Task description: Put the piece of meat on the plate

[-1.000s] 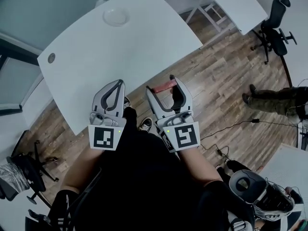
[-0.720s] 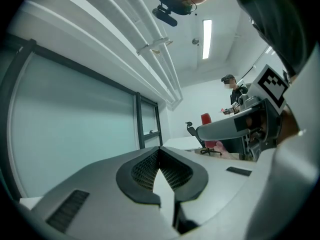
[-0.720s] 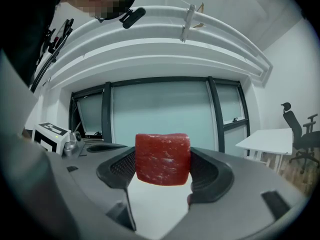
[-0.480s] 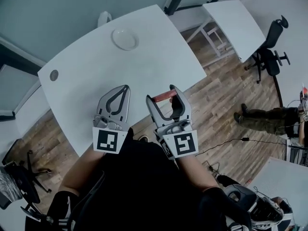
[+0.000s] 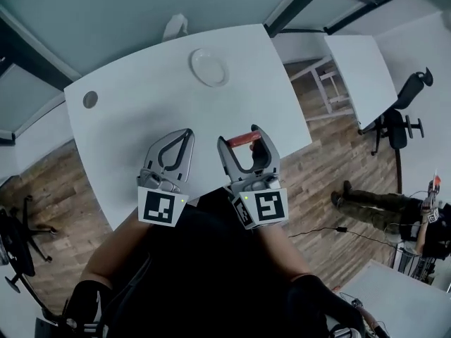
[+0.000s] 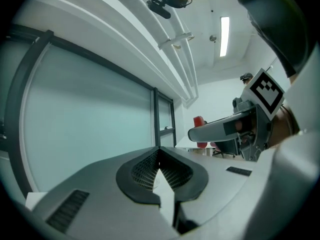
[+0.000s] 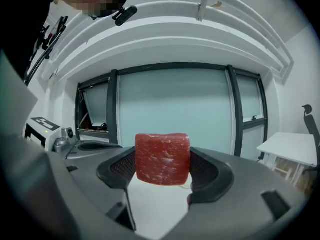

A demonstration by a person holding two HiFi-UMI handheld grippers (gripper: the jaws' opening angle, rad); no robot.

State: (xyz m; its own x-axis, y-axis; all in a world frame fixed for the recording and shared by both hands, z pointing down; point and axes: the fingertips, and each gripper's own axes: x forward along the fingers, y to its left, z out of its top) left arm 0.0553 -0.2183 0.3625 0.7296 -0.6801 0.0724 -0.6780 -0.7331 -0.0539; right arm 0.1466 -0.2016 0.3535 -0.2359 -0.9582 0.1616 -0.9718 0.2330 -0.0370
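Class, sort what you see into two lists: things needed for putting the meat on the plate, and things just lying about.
Needed: piece of meat, held in the right gripper; plate on the white table.
Lying about: left gripper, shut and empty; office chair; second table.

The left claw [image 6: 159, 152] has its jaws touching, empty; the right claw [image 6: 199, 131] grips meat [image 6: 199, 120].

The head view looks steeply down from above the person onto the white table [image 5: 155, 97], with the left gripper [image 5: 187, 132] and the right gripper [image 5: 239, 141] over its near edge. Each gripper view sits low behind its own jaws and faces the glass wall [image 6: 90, 119] beyond the table's far edge. The right gripper view has the piece of meat [image 7: 162, 159] close up. Each of these views catches the other gripper at its side.
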